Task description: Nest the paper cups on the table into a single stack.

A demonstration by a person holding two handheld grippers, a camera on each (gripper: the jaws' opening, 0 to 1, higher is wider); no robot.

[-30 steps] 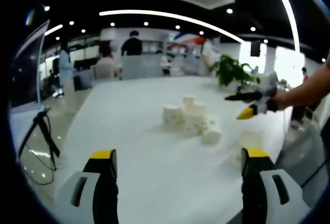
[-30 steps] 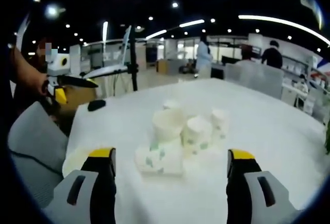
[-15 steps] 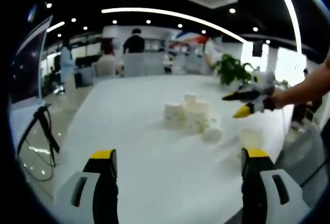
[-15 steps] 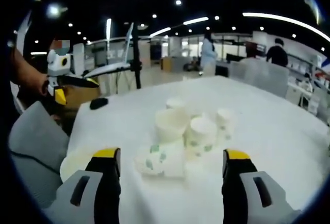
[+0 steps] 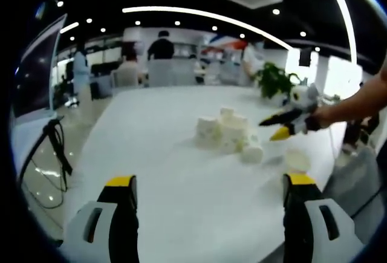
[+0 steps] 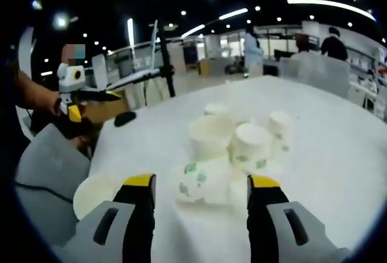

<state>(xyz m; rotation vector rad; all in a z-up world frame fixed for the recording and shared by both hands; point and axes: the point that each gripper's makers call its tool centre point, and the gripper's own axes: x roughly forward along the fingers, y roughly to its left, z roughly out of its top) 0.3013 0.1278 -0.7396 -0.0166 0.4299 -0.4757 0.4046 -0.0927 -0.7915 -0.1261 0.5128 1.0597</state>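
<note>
Framing a toppled paper cup between its parted, empty jaws, the right gripper hovers over the white table. Green printed marks show on the cup; no lettering is legible. Upright paper cups cluster just beyond the fingertips. The left gripper stands wide open and empty, the cluster well ahead of its fingers.

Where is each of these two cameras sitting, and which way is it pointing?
Left gripper view: rides the left gripper, looking along its open jaws across the white table at the paper cups; a forearm holds the right gripper at right.
Right gripper view: rides the right gripper, close above the lying cup; a hand holds the left gripper at left.
Shared: the cups, table, and each other's gripper.
</note>
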